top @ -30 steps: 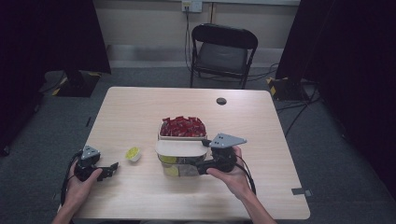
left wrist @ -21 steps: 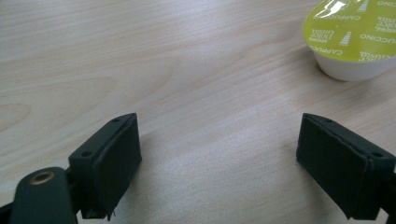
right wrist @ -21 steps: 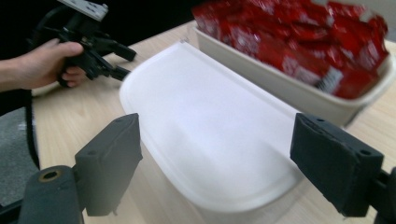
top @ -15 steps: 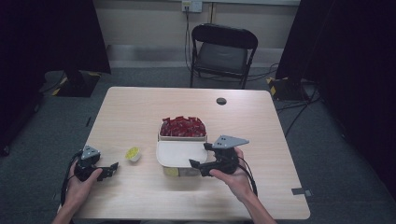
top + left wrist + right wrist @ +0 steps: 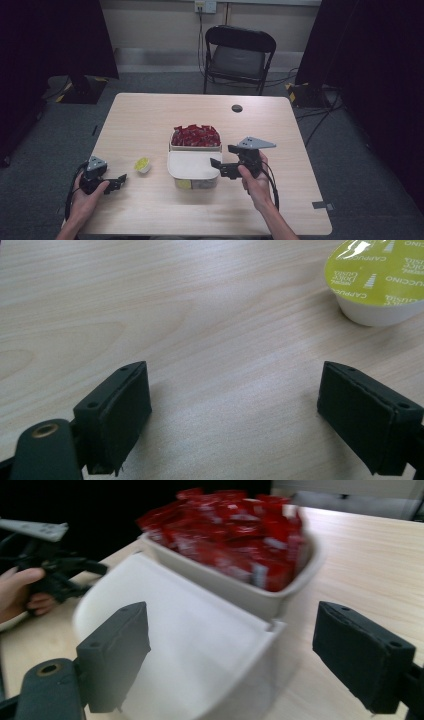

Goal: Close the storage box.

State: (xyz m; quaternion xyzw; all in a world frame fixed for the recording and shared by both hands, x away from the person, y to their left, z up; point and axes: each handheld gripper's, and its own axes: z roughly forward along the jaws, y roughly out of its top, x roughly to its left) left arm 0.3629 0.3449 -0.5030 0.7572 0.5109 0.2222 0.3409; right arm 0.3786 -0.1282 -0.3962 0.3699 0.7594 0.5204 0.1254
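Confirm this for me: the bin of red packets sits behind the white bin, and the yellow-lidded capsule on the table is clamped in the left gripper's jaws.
Not quite. The yellow-lidded capsule is not clamped: the left gripper view shows the left gripper with its jaws open over bare table, the capsule standing apart ahead of them. The rest holds: the bin of red packets sits behind the white bin.

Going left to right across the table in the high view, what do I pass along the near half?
left gripper → coffee capsule with the yellow-green lid → white container → right gripper, jaws open at the container's right edge.
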